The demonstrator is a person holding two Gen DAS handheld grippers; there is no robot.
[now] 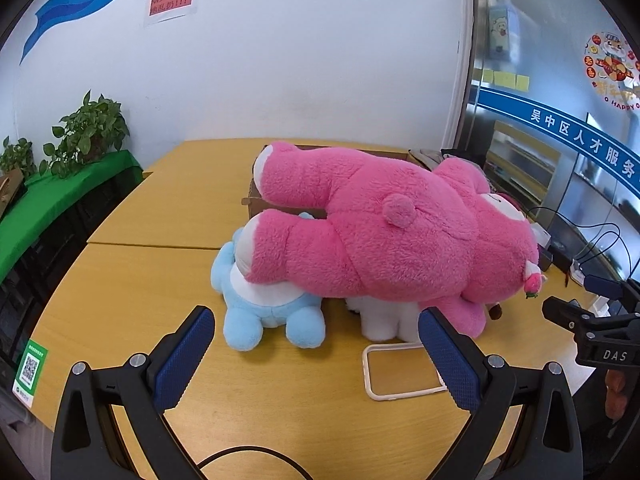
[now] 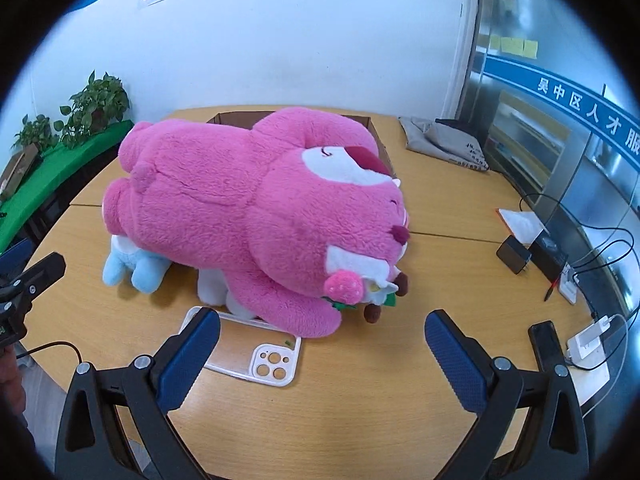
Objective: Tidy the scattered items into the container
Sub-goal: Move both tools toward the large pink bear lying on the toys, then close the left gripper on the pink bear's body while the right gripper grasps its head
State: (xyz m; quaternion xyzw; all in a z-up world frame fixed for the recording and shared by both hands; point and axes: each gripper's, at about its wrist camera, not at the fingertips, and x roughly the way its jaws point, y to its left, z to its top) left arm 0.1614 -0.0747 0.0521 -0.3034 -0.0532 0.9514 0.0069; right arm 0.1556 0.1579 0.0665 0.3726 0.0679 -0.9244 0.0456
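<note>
Pink plush bear (image 1: 384,236): lying face down on the wooden table (image 1: 132,280), serving as the landmark here; its legs are pointing left, its head right, and its far side is leaning over the box.
Green-draped shelf (image 1: 60,188): standing far left of the bear, off the table, carrying potted plants (image 1: 90,130).
Blue plush toy (image 1: 260,312): lying under the bear's left leg, its feet sticking out toward the camera.
Left gripper (image 1: 316,356): hovering in front of the bear, low over the table, its blue-padded fingers (image 1: 184,360) standing wide apart and holding nothing.
Cardboard box (image 2: 376,136): sitting behind the bear with its top open; only its rim and a front corner are showing past the pink fur.
White plush toy (image 1: 384,320): peeking out from beneath the bear's belly, touching the blue toy's right side or nearly so; I cannot tell which.
Clear phone case (image 2: 256,356): lying flat just in front of the bear, one end tucked under the bear's arm, camera cut-outs facing up.
Right gripper (image 2: 322,350): hanging in front of the bear's head, fingers (image 2: 456,356) spread wide and gripping nothing; its left finger is overlapping the phone case in the right wrist view.
Grey cloth bag (image 2: 444,140): lying crumpled right of the bear, past the box.
Black charger (image 2: 514,254): resting right of the bear's head, well apart from it.
</note>
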